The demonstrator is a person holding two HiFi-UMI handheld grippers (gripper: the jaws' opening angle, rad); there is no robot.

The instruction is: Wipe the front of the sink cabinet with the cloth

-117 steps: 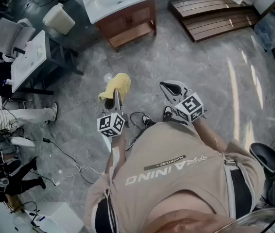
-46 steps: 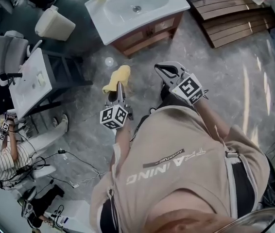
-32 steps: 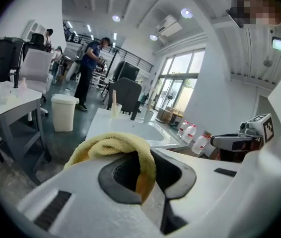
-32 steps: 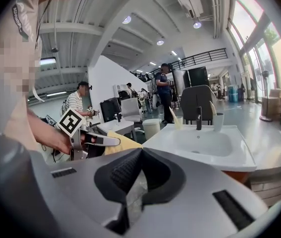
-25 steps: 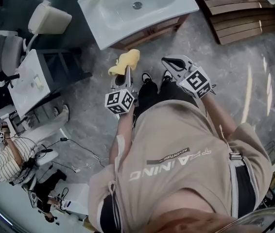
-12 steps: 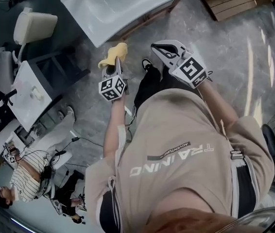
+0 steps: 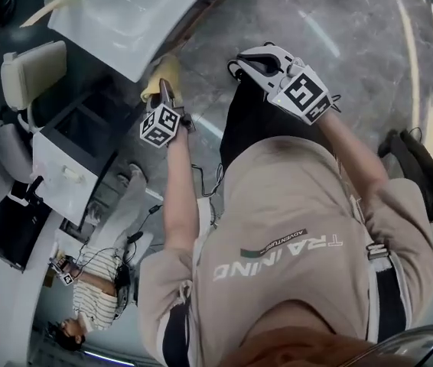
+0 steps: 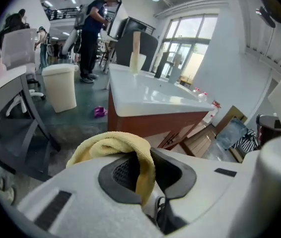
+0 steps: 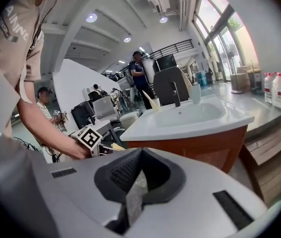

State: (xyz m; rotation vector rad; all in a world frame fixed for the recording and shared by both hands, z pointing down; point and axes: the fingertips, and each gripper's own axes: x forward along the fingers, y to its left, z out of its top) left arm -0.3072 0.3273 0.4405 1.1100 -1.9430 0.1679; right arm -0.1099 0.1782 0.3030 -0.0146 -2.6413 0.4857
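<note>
Head view, 11 o'clock: left gripper (image 7: pixel 166 92), jaws clamped on yellow cloth (image 7: pixel 160 70), just beside sink cabinet (image 7: pixel 128 21). 12 o'clock: right gripper (image 7: pixel 241 61), jaws pressed together. Left gripper view, 12 o'clock: brown cabinet front beyond the cloth, apart.

Beige short-sleeve tee (image 7: pixel 293 258) w/ 'TRAINING' print, black trousers (image 7: pixel 251 128); left gripper (image 7: pixel 164 92), right gripper (image 7: pixel 239 63) pale grey, b&w marker cubes (image 7: pixel 160 125).
</note>
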